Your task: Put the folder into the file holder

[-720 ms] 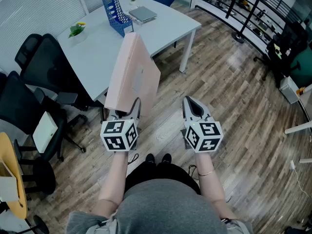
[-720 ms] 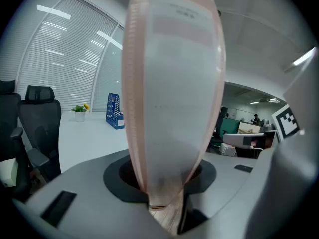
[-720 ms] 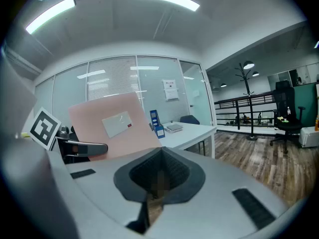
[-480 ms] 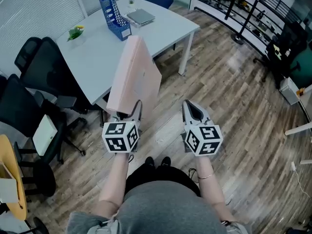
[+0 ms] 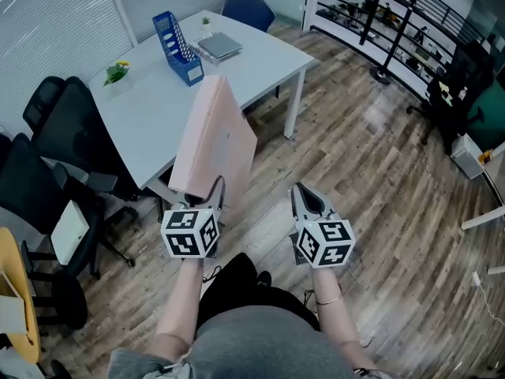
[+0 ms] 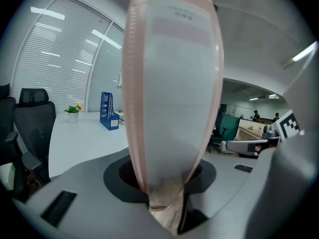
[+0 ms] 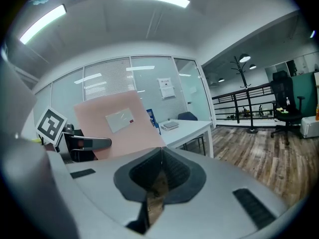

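Observation:
My left gripper (image 5: 210, 189) is shut on the bottom edge of a pale pink folder (image 5: 215, 138), which stands up and tilts toward the table. The left gripper view shows the folder (image 6: 172, 93) edge-on, rising from between the jaws. A blue file holder (image 5: 174, 36) stands at the far side of the white table (image 5: 158, 101), well ahead of the folder; the left gripper view has the file holder (image 6: 108, 111) small at left. My right gripper (image 5: 304, 195) is shut with nothing in it, level with the left one, and its view shows the folder (image 7: 117, 124) to its left.
A small potted plant (image 5: 117, 71) and a stack of grey papers (image 5: 219, 45) sit on the table beside the file holder. Black office chairs (image 5: 59, 129) crowd the table's left side and a blue chair (image 5: 248, 9) its far end. Wooden floor (image 5: 371, 156) lies to the right.
Both grippers and the folder have come slightly toward the table, which sits a bit nearer and further left in view. The grip on the folder is unchanged.

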`<state>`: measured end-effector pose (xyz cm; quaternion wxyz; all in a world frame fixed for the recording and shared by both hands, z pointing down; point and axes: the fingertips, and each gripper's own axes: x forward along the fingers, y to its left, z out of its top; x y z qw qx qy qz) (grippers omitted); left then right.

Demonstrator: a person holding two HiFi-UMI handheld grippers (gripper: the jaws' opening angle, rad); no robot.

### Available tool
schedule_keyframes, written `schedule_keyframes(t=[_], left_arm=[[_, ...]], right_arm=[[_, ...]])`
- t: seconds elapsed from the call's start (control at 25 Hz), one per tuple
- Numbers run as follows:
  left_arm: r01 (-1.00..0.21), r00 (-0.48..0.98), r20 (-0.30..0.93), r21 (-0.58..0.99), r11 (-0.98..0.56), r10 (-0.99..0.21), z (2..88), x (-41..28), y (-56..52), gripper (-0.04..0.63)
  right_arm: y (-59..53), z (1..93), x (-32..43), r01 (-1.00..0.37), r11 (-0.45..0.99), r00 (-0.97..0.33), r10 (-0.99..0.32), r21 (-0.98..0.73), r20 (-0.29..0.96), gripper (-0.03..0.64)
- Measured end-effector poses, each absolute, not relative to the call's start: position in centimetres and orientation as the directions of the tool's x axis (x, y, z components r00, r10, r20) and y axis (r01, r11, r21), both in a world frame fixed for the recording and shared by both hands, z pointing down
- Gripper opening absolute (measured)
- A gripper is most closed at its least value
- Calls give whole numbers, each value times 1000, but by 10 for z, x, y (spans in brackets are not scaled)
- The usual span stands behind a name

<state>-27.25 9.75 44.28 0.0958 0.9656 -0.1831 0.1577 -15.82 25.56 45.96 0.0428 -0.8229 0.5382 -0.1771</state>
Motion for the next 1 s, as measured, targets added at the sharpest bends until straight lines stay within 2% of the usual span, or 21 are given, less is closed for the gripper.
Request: schedule_keyframes(t=[0.36,1.0], left_arm=[[-386,882,341,124,-914,-326,447,-213,57,153],[-361,912,261,148,-921,-316,405,-49,-93,153]], right_arm=[[222,473,-109,-864,-416,347,-900,-282,264,5],[67,452,53,-862,-425,359,-897,-277,259,5]])
